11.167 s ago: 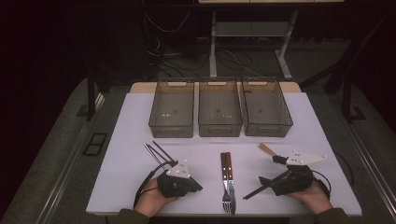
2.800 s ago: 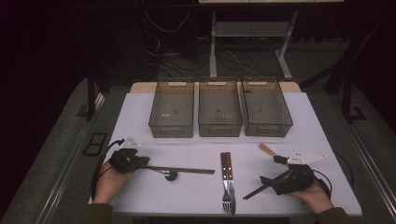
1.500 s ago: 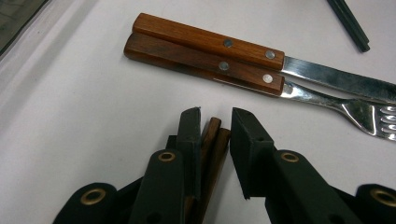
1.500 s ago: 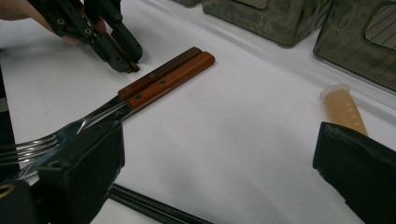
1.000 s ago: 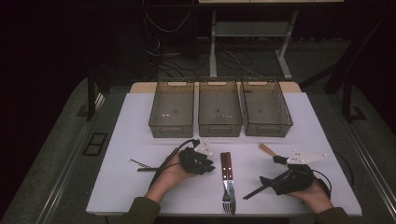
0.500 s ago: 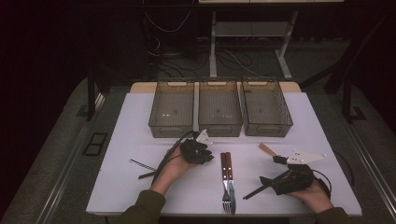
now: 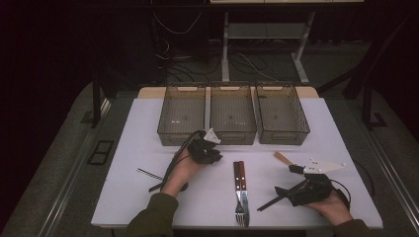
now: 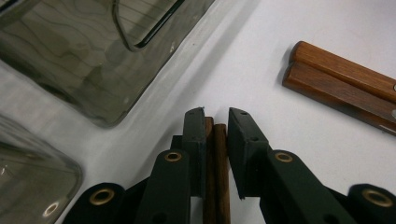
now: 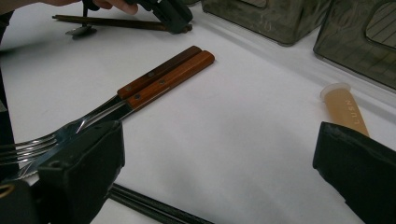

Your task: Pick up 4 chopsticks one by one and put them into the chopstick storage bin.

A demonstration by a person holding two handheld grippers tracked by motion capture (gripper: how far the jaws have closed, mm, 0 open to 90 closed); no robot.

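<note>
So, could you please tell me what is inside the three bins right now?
All three bins look empty in the high view: only their bare mesh floors show through. The near wall of the left one is partly hidden by the left claw, which holds chopsticks.

High view dim, surroundings near black; white table (image 7: 341, 128) brightest. Gripper views sharp mid-frame, near jaws soft.

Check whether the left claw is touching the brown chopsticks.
Touching. The left gripper view shows the left claw with both jaws pressed against the pair of chopsticks between them, no gap.
</note>
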